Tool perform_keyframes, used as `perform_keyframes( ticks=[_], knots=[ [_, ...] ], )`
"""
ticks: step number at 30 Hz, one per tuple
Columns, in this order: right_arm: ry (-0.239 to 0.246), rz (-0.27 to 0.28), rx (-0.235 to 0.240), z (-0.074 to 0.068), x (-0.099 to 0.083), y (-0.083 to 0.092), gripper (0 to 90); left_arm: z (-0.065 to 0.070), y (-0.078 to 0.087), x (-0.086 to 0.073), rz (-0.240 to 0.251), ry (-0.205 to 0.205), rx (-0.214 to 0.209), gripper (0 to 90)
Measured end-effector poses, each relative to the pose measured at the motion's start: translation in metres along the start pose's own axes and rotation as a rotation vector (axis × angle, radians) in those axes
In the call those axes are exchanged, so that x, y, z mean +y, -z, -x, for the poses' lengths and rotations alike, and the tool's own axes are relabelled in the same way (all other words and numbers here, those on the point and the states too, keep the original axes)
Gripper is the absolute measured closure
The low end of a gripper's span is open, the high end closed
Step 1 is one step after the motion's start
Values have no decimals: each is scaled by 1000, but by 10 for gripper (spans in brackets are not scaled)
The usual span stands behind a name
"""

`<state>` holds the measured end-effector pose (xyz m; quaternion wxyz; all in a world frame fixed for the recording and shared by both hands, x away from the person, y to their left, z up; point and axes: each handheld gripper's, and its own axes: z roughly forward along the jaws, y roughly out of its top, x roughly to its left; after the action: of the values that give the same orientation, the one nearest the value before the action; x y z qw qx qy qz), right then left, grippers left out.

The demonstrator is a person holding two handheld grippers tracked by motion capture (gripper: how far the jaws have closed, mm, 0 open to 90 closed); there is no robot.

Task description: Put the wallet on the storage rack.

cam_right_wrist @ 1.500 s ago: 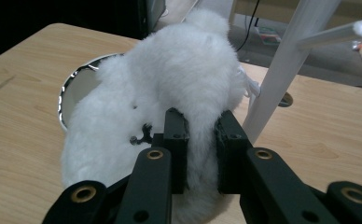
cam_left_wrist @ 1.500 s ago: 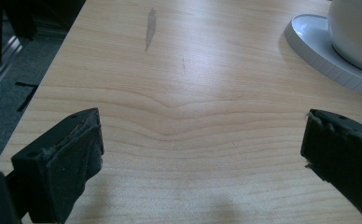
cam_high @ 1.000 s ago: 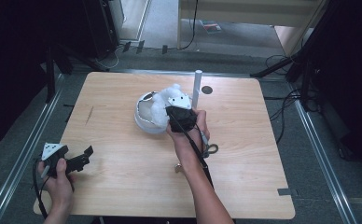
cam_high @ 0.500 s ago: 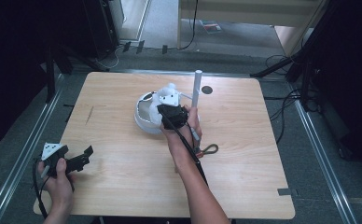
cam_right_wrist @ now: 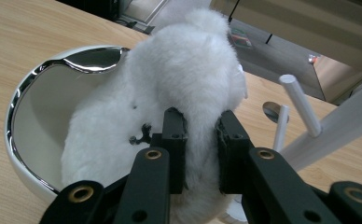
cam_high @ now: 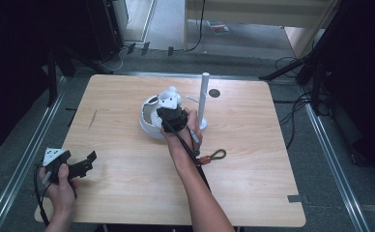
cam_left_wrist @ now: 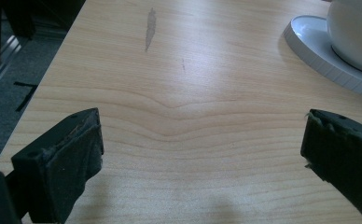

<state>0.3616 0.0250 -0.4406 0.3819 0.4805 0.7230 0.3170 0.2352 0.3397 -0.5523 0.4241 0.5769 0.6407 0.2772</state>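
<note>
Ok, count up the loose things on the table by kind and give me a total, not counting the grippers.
Fluffy white toy: 1, pinched in the right gripper
Bowl: 1
White peg stand: 1
Clip with loop: 1
Dark round disc: 1
Total: 5

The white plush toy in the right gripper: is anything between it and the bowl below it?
Nothing visible. The right gripper is shut on the white plush toy, held at the bowl. The bowl's inside looks bare in the right gripper view. The white peg stand is beside the bowl, not between them.
</note>
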Motion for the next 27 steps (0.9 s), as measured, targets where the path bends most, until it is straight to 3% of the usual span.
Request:
perform_keyframes(
  ticks=[10, 17, 23, 27],
  knots=[
    [7, 8, 34, -7, -4, -9, 741, 0, 0, 0, 0, 0, -1, 0],
    [-6, -4, 95, -5, -7, -13, 707, 0, 0, 0, -1, -2, -1, 0],
    [-20, -3, 180, -1, -8, -11, 616, 0, 0, 0, -1, -5, -2, 0],
    [-27, -5, 199, 1, -9, -7, 508, 0, 0, 0, 0, -4, -2, 0]
  ],
)
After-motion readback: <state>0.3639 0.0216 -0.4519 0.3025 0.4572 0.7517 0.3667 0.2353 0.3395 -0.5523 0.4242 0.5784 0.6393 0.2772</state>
